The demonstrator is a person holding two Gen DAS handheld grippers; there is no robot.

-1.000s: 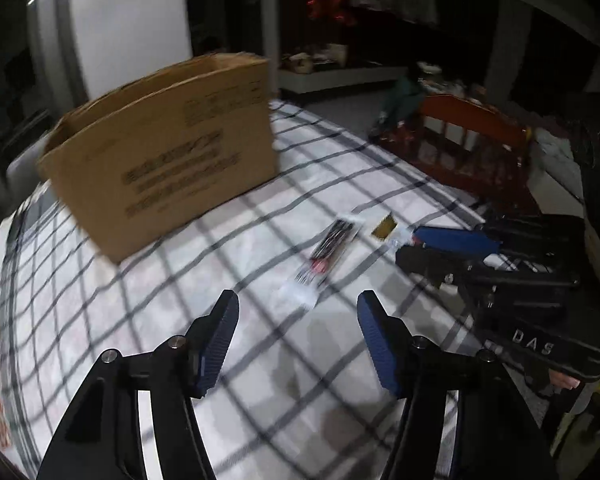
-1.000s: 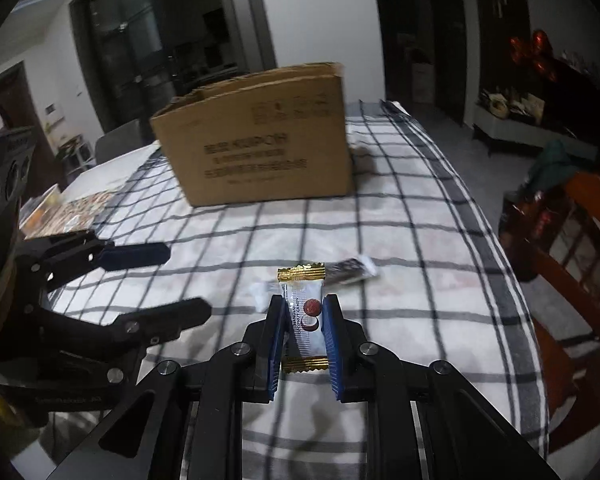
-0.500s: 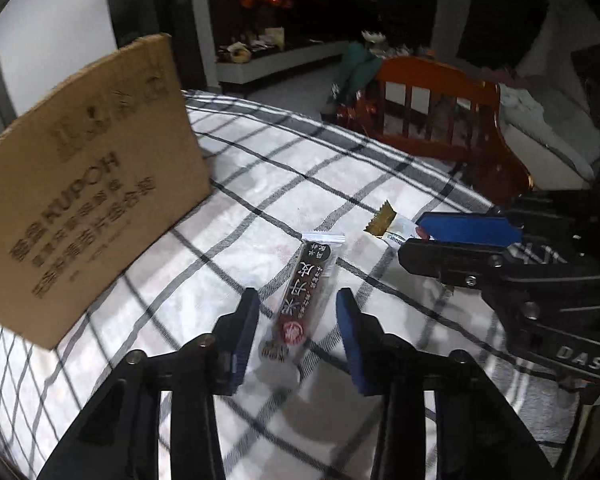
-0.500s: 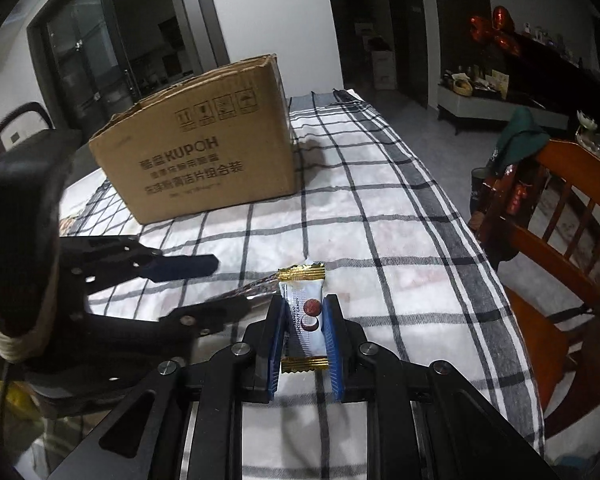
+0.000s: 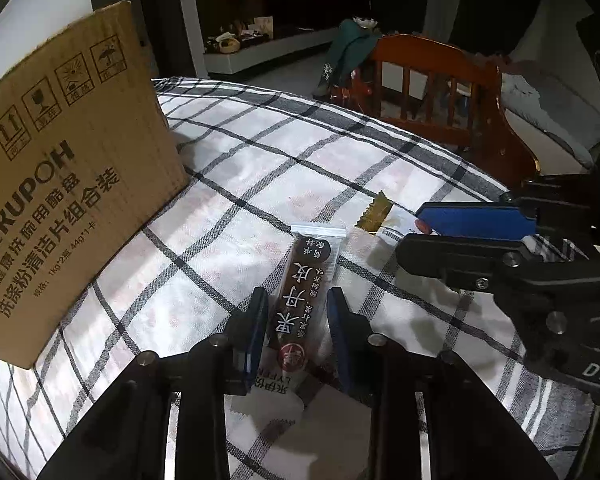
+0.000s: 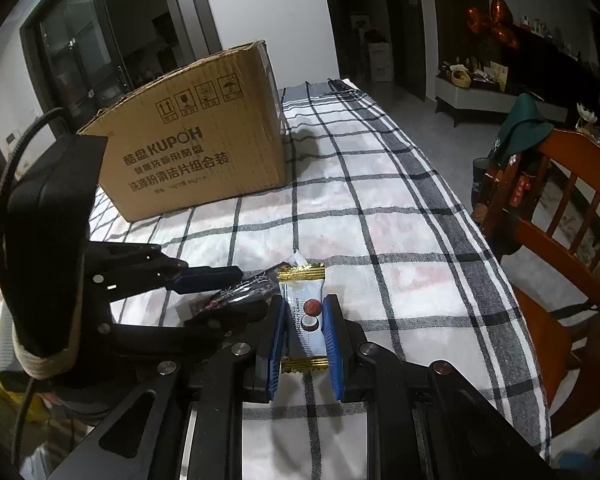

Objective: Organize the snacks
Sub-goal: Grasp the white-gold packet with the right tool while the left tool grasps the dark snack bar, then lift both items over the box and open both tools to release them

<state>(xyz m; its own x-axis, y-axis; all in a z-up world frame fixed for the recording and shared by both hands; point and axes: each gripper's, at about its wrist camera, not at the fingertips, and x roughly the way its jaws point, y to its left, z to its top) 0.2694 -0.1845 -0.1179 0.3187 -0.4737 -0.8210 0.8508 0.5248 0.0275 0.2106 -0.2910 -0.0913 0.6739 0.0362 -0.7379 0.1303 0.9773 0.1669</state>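
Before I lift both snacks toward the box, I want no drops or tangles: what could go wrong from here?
1. The left gripper straddles the dark snack bar with a gap on each side; lifting before it closes would likely leave the bar behind.
2. The right gripper pinches the white candy packet by its soft wrapper, so it might slip.
3. Both grippers sit close together; raising them at once could make them bump.

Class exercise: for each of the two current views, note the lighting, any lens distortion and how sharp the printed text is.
Left wrist view: dim room, table lit from above, black corner vignette, tablecloth lines bowed by the fisheye; print on the cardboard box and dark snack bar sharp. Right wrist view: the same curvature, brighter white wall; candy lettering too small to read.
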